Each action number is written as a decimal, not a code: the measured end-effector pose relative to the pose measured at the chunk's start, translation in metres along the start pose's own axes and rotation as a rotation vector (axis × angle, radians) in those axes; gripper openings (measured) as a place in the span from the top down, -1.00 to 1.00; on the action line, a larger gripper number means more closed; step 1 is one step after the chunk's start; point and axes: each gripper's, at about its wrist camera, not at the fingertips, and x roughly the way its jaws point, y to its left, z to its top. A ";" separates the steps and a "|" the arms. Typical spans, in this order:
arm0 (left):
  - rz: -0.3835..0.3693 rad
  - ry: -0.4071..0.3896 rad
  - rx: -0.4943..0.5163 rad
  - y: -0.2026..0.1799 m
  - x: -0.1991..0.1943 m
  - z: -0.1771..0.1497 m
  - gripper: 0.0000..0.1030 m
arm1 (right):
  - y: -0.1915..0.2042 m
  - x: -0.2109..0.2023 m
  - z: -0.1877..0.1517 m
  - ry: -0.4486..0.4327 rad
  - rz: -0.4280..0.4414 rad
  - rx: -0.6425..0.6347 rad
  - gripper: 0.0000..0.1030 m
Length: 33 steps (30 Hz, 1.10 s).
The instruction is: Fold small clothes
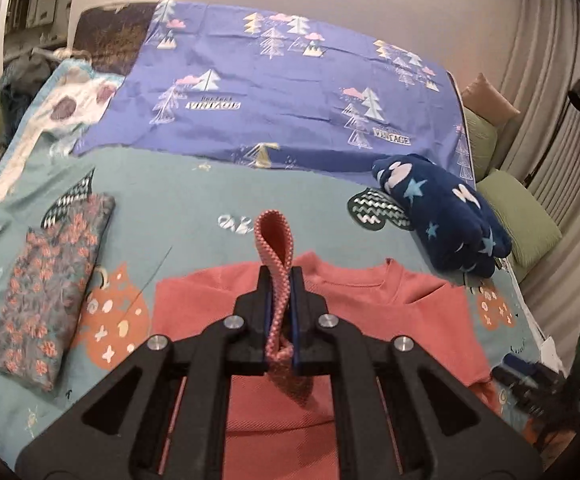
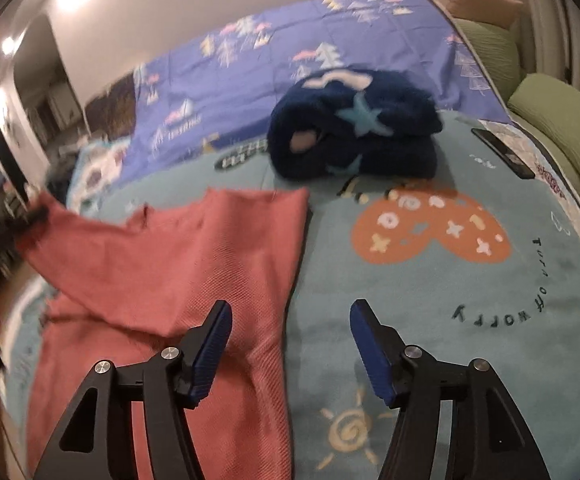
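A coral knit shirt (image 1: 410, 312) lies on the teal blanket (image 1: 194, 200), neckline toward the far side. My left gripper (image 1: 280, 276) is shut on a pinched fold of it, and a loop of the fabric stands up between the fingers. In the right wrist view the shirt (image 2: 170, 264) spreads to the left, its far left corner raised off the blanket. My right gripper (image 2: 290, 344) stands open over the shirt's right edge. Its left pad (image 2: 214, 344) is above the cloth, and nothing is between the pads.
A folded floral garment (image 1: 50, 296) lies at the left. A bundled navy fleece with stars (image 1: 442, 216) (image 2: 354, 128) sits at the far right. Behind is a purple sheet (image 1: 290, 92). Green cushions (image 1: 526, 216) line the right edge. A black phone (image 2: 502, 152) lies near them.
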 end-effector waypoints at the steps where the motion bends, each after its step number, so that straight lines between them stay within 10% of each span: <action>1: 0.006 0.002 -0.001 0.002 0.001 -0.002 0.83 | 0.006 0.005 -0.002 0.018 -0.006 -0.018 -0.22; 13: 0.013 0.015 -0.063 0.055 0.014 -0.024 0.81 | 0.018 0.009 -0.004 0.037 0.011 -0.032 -0.22; 16: 0.042 0.120 -0.052 0.067 0.040 -0.038 0.75 | 0.019 0.013 -0.002 0.051 0.003 -0.032 -0.22; 21: 0.109 0.147 -0.051 0.080 0.046 -0.059 0.12 | 0.013 0.024 -0.001 0.079 0.024 0.017 -0.22; 31: 0.135 0.167 0.037 0.071 0.063 -0.055 -0.12 | -0.006 0.062 0.036 0.092 0.083 0.145 -0.21; 32: 0.141 0.161 0.046 0.070 0.064 -0.058 -0.13 | -0.003 0.065 0.037 0.087 0.067 0.121 0.05; 33: 0.136 0.154 0.041 0.071 0.061 -0.059 -0.13 | 0.000 0.068 0.037 0.084 0.004 0.073 0.76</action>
